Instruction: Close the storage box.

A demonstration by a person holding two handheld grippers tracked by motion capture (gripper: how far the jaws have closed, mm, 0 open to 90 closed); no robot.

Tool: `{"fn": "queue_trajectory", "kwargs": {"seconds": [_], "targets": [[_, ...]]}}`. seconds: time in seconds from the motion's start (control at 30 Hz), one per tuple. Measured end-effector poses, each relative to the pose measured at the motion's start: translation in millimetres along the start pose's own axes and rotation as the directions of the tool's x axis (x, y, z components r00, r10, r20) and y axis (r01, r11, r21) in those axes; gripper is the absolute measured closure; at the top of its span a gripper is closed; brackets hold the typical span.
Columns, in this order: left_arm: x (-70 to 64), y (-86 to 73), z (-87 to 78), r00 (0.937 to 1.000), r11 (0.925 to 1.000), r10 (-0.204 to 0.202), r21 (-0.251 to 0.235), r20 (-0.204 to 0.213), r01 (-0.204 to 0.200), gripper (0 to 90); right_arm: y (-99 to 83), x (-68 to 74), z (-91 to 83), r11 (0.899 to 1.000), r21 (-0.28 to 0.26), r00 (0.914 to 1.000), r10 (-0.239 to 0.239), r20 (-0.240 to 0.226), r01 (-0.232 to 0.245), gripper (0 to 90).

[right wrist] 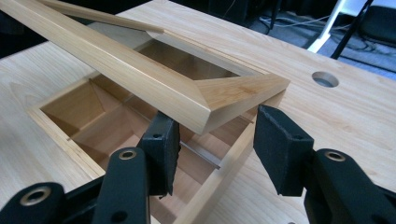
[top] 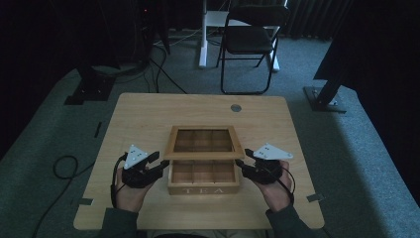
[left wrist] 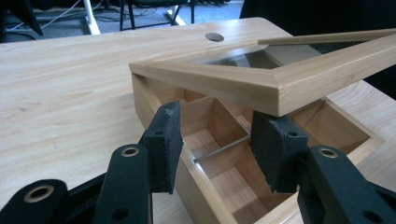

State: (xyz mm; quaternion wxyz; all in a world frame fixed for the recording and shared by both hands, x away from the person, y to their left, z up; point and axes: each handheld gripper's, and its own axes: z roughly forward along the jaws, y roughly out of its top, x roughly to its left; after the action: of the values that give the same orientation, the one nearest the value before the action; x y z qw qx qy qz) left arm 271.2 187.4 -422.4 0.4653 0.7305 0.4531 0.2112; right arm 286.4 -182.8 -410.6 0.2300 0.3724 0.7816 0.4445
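A light wooden tea box, marked TEA on its front, stands at the table's near middle, its inside split into several bare compartments. Its glass-paned lid is tilted up and hinged at the back. My left gripper is open at the box's left side. In the left gripper view its jaws straddle the box's side wall, under the lid's front corner. My right gripper is open at the right side, its jaws either side of the wall, below the lid's other corner. Whether the jaws touch the lid I cannot tell.
The wooden table has a round hole behind the box. A black folding chair stands beyond the far edge. Dark stand bases and cables lie on the grey carpet at the left.
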Motion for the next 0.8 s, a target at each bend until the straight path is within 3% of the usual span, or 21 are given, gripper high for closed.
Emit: {"fn": "queue_trajectory", "kwargs": {"seconds": [0.8], "targets": [[-10.7, -18.7, -4.6, 0.9994, 0.9997, 0.019, 0.015, 0.027, -0.02, 52.5, -21.1, 8.1, 1.2, 1.0, 0.015, 0.9997, -0.002, -0.023, 0.003, 50.2]]}}
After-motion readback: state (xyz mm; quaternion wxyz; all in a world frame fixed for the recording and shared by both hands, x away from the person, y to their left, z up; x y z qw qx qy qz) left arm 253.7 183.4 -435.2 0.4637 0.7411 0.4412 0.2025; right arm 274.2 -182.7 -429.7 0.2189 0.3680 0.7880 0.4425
